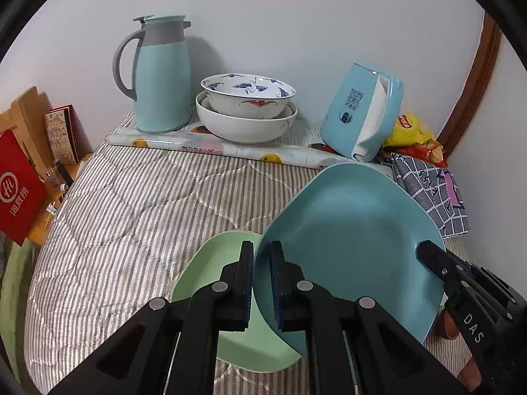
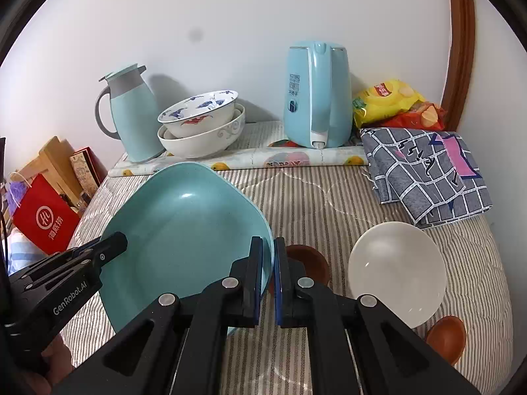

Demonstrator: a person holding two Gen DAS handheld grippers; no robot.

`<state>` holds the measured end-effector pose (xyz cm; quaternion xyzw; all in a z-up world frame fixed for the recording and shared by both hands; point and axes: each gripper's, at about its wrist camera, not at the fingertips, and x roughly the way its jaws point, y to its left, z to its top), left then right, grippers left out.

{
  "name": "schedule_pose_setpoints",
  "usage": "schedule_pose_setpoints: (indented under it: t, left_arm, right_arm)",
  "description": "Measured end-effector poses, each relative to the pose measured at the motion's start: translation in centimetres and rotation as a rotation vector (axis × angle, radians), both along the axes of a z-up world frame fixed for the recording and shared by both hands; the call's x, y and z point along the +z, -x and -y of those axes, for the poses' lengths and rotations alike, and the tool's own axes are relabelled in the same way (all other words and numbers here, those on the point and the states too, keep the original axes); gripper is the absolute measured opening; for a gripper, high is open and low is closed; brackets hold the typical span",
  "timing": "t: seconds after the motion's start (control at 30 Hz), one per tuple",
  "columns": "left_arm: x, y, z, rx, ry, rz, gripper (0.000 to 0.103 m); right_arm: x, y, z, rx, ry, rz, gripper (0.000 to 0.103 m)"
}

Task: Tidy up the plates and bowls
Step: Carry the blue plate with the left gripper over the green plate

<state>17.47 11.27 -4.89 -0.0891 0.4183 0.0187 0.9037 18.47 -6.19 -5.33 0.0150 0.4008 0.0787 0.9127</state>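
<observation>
Both grippers, left gripper [image 1: 262, 283] and right gripper [image 2: 269, 279], clamp opposite rims of a tilted, rounded-square teal plate [image 1: 349, 247] above a pale green plate [image 1: 214, 273] on the striped bed; next, likely lowering it level onto the green plate.

A plain white wall [image 2: 263, 16] rises behind a bed covered in a grey-and-white striped quilt [image 1: 138, 217]. A curved brown wooden frame [image 2: 461, 49] runs up the wall's right side. Light wooden furniture [image 1: 23, 112] stands left of the bed. Lighting is soft and even.
</observation>
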Motion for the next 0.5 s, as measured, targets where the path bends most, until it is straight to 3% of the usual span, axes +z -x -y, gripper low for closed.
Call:
schedule_pose_setpoints:
  t: [0.5]
  left_arm:
    - [0.4, 1.1, -1.8, 0.011, 0.009, 0.007, 0.01]
  right_arm:
    - [0.5, 1.1, -1.6, 0.01, -0.001, 0.01, 0.006]
